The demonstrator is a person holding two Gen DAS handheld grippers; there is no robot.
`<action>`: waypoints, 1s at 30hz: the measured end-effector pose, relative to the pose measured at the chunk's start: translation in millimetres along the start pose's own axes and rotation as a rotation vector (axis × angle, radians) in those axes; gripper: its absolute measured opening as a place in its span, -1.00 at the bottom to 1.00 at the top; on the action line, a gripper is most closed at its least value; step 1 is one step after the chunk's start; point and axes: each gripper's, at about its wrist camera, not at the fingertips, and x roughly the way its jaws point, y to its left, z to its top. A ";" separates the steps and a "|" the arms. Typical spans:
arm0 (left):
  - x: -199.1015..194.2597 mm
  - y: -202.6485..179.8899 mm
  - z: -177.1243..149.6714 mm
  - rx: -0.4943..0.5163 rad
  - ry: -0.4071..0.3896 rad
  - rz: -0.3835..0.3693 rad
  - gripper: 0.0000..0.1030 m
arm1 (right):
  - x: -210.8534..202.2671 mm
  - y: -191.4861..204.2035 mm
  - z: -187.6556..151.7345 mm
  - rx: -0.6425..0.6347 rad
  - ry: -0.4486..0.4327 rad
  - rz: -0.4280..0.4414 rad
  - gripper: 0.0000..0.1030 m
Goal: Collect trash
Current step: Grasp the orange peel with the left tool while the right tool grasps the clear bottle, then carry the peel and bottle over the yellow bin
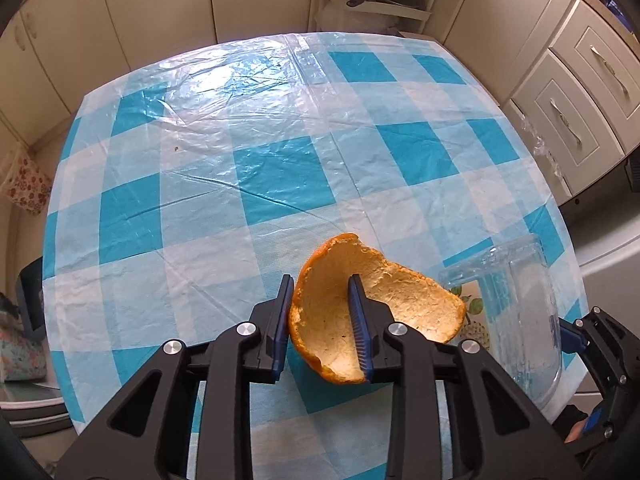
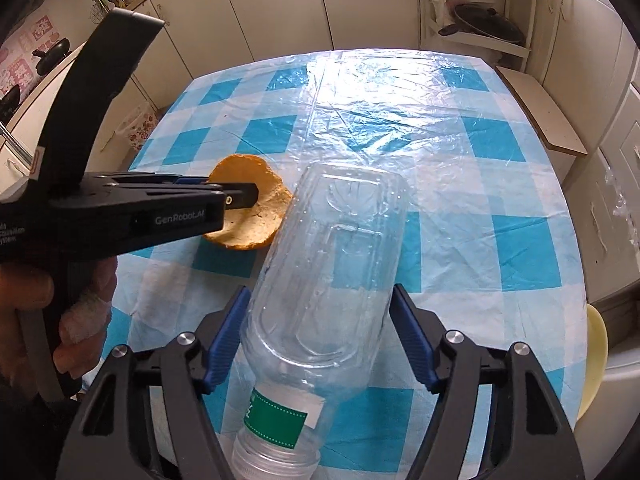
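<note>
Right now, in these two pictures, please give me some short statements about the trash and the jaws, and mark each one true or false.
1. The left gripper has the orange peel between its jaws. True.
2. The bottle is green glass. False: it is clear plastic.
3. The bottle lies between the right gripper's jaws. True.
4. The tablecloth is red. False: blue and white checks.
5. The peel is inside the bottle. False: it is beside it.
</note>
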 end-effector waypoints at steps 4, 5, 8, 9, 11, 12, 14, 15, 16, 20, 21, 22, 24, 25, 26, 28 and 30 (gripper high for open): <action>-6.0 -3.1 -1.9 0.022 -0.013 0.013 -0.77 | -4.5 -7.4 -4.2 0.023 -0.048 0.023 0.26; -9.7 -3.1 -1.5 0.020 -0.023 0.017 -0.80 | -7.1 -12.3 -6.3 0.037 -0.065 0.037 0.25; -24.3 -1.6 0.8 0.001 -0.063 0.020 -0.84 | -18.0 -29.0 -13.7 0.086 -0.118 0.092 0.19; -29.6 -1.0 1.6 -0.008 -0.079 0.028 -0.84 | -21.8 -34.1 -15.4 0.099 -0.134 0.106 0.16; -38.8 -1.6 2.3 -0.020 -0.106 0.036 -0.84 | -31.1 -45.7 -17.2 0.128 -0.164 0.130 0.15; -42.1 -3.7 2.3 -0.024 -0.118 0.040 -0.85 | -36.1 -49.8 -17.1 0.141 -0.178 0.136 0.14; -50.2 -8.8 2.0 -0.026 -0.141 0.051 -0.85 | -47.1 -58.4 -17.6 0.167 -0.220 0.153 0.13; -55.5 -13.3 2.0 -0.025 -0.156 0.059 -0.85 | -51.8 -62.1 -18.3 0.177 -0.236 0.157 0.11; -61.3 -18.7 2.0 -0.022 -0.175 0.069 -0.85 | -56.6 -66.2 -19.2 0.187 -0.252 0.160 0.10; -85.1 -43.5 0.4 -0.011 -0.254 0.106 -0.85 | -70.4 -77.9 -20.8 0.220 -0.303 0.165 0.09; -89.7 -51.3 0.3 -0.012 -0.272 0.112 -0.85 | -73.3 -79.9 -21.4 0.228 -0.316 0.165 0.09; -93.8 -59.3 0.2 -0.010 -0.288 0.120 -0.85 | -77.6 -82.9 -21.9 0.237 -0.333 0.164 0.09; -99.9 -73.7 -1.7 0.002 -0.314 0.129 -0.85 | -85.1 -88.1 -22.2 0.250 -0.364 0.159 0.09; -102.6 -82.0 -3.0 0.012 -0.328 0.140 -0.85 | -89.3 -90.4 -22.6 0.254 -0.379 0.154 0.09; -105.1 -90.7 -4.6 0.026 -0.342 0.155 -0.84 | -93.8 -93.3 -22.8 0.256 -0.397 0.148 0.09; -108.9 -105.1 -7.9 0.052 -0.367 0.171 -0.85 | -101.9 -98.3 -23.8 0.260 -0.432 0.135 0.09; -111.8 -118.3 -10.5 0.071 -0.383 0.174 -0.85 | -111.6 -106.5 -25.8 0.270 -0.466 0.120 0.09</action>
